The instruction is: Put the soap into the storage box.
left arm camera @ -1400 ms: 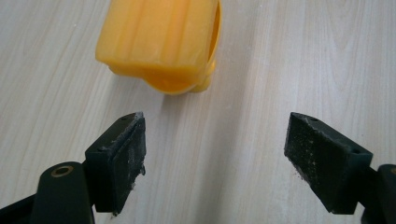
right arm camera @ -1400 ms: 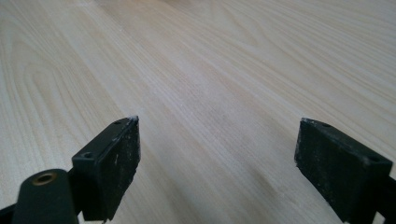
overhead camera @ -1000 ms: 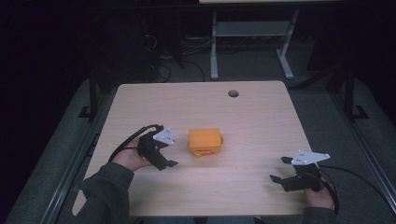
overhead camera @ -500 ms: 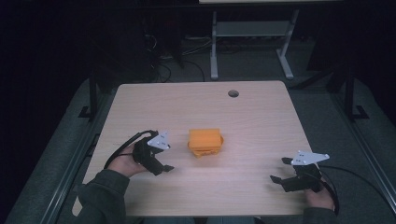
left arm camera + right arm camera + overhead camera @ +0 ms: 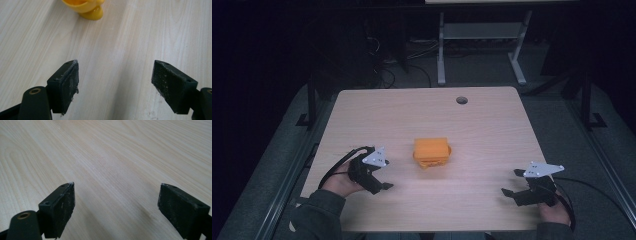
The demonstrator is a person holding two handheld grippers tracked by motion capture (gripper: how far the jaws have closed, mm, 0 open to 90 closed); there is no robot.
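The orange block [image 5: 431, 148] sits on a yellow bowl-like piece [image 5: 432, 161] near the middle of the desk [image 5: 492, 125], untouched. We note the left tongs [image 5: 382, 186] near its left and nearer the person, spread and empty above bare wood. The right tongs [image 5: 512, 192] hang well apart toward the near right corner, likewise spread, gripping nothing.
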